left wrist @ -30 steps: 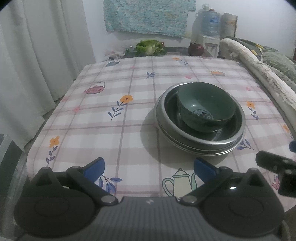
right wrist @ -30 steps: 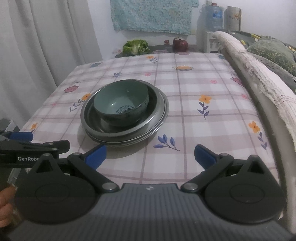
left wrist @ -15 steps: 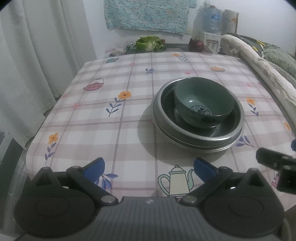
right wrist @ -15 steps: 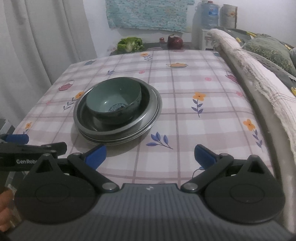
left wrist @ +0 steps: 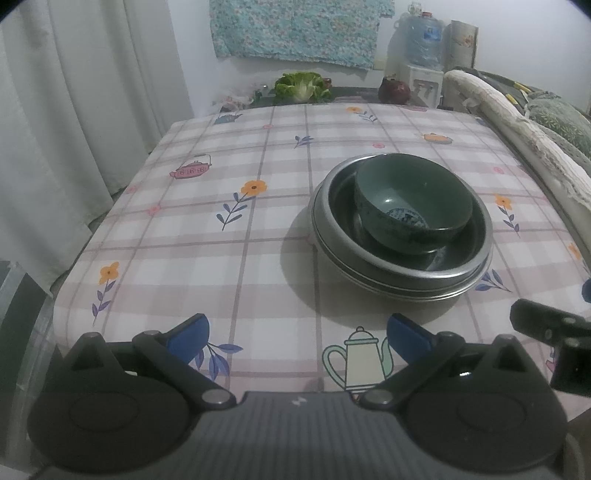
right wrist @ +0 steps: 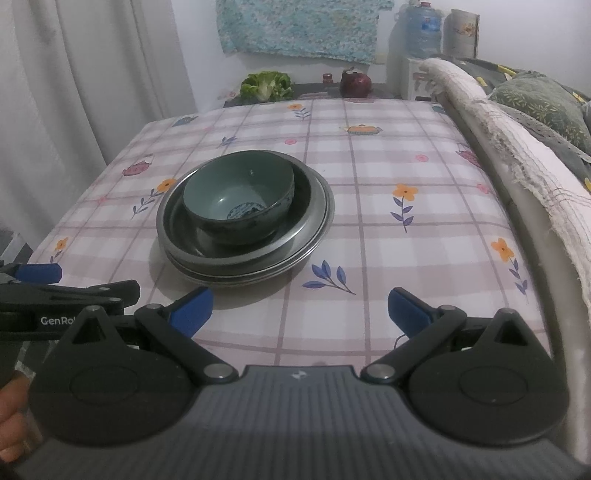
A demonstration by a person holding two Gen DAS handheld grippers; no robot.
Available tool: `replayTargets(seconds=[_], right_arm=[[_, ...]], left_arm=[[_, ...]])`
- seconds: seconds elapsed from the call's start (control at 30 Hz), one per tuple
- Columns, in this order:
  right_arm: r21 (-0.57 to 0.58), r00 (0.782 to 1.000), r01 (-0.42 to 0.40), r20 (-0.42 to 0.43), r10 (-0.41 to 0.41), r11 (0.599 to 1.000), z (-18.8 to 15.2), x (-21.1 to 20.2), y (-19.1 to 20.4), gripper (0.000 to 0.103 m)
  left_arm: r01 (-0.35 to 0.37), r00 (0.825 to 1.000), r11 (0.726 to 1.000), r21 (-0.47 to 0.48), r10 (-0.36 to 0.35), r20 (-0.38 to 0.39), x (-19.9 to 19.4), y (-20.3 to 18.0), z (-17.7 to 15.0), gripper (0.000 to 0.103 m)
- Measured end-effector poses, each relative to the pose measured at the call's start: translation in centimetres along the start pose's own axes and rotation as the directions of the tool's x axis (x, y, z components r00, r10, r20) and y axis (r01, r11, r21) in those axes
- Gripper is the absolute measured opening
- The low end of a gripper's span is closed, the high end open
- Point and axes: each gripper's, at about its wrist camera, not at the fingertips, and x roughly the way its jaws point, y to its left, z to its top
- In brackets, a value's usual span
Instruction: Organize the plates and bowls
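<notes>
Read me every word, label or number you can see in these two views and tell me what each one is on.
"GenRo", cut off by the right gripper: on the black body of the left gripper.
Blue label on the clear water bottle: too blurred to read.
Small mark on the gripper's grey ribbed base: a logo, no letters.

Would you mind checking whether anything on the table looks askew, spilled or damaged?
Only one thing: the green bowl sits off-centre in the stacked metal plates, and seems slightly tilted. No spills or visible damage on the checked tablecloth. Both the left gripper and right gripper have their jaws open and hold nothing.
</notes>
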Motion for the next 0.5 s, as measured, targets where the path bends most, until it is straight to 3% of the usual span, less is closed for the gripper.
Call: replayTargets(seconds=[0.5], right_arm=[[-0.004,1.0,0.0,-0.006,0.0,1.0,-0.14,-0.01,0.01,0.102]], left_arm=[[-0.003,1.0,1.0,0.006,0.003,-0.003,0.1,-0.12,-0.16,0.103]])
